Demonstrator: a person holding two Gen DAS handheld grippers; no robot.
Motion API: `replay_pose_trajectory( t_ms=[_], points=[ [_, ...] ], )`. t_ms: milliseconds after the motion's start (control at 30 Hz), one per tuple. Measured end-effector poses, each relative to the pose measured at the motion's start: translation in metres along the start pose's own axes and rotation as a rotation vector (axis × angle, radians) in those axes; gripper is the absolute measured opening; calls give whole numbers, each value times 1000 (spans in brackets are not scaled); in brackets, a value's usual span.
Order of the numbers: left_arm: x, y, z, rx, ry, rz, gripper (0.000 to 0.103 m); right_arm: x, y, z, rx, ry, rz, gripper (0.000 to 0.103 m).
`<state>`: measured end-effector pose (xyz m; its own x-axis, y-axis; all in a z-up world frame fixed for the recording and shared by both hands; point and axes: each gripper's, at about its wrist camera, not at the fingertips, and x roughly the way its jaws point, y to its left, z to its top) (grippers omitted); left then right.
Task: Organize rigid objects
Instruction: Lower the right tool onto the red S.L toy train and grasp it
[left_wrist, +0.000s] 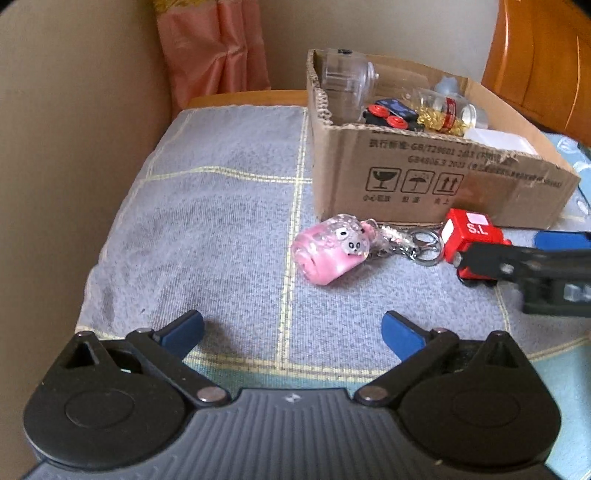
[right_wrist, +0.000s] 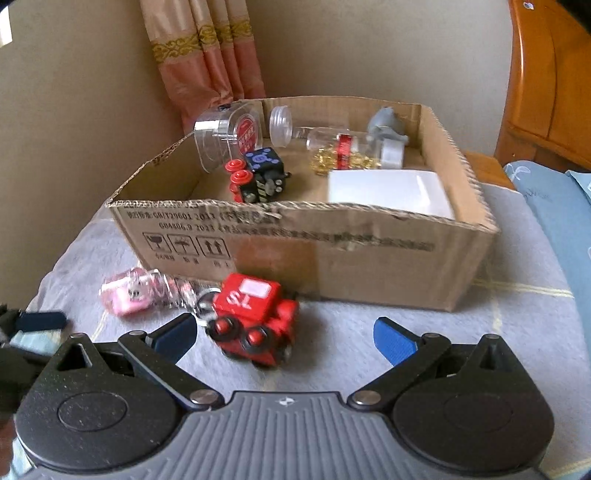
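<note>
Grey towel (left_wrist: 221, 206) with pale yellow grid lines covers the surface; everything sits on it.

Cardboard box (right_wrist: 369, 251), open top, at the back. Near wall print: a "GB/T" standard line with more digits I can't resolve, "GB4806.9" on the line below, then three icons: fragile glass, umbrella, up arrows. Captions under the icons too small to read.

In the box: clear jar (right_wrist: 221, 136) with a red round label, text unreadable; white flat case (right_wrist: 388, 192); clear bottle (right_wrist: 332, 146) on its side with a red band, gold bits (right_wrist: 325, 162) around it; black toy (right_wrist: 258, 177) with red wheels and a blue-dot cube on top; grey figure (right_wrist: 386, 125) in the far corner.

Outside, just in front of the box: red toy train (right_wrist: 258, 321), white "S.L" on its side, white sticker on the roof. Pink charm (left_wrist: 328, 251) left of it, small panda face on it, its key ring (left_wrist: 424, 247) touching the train.

My left claw (left_wrist: 291, 332): angled down at bare towel, jaws fully spread, nothing between them, charm ahead and well apart.

My right claw (right_wrist: 284, 339): angled down, jaws wide, train between the fingers nearer the left one, pads not pressing on it. From the left view it comes in from the right, one finger across the train's front.
</note>
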<state>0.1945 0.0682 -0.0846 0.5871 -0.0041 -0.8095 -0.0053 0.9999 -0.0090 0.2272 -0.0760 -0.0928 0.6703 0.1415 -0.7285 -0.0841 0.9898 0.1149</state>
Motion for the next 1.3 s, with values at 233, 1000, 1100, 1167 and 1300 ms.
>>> replay_pose_trajectory(
  t_ms=[233, 1000, 1100, 1167, 1300],
  points=[
    [-1, 0, -2, 3, -21, -5, 102, 19, 7, 0, 14, -8, -66, 103],
    [15, 6, 17, -1, -44, -1, 102, 2, -39, -31, -28, -83, -163, 103],
    [15, 5, 16, 19, -47, 1, 102, 0, -39, -32, -29, -87, -162, 103],
    [14, 6, 16, 25, -44, 2, 102, 0, -39, -32, -32, -87, -159, 103],
    [12, 6, 14, 45, -47, -1, 102, -2, -40, -34, -41, -95, -149, 103]
  ],
)
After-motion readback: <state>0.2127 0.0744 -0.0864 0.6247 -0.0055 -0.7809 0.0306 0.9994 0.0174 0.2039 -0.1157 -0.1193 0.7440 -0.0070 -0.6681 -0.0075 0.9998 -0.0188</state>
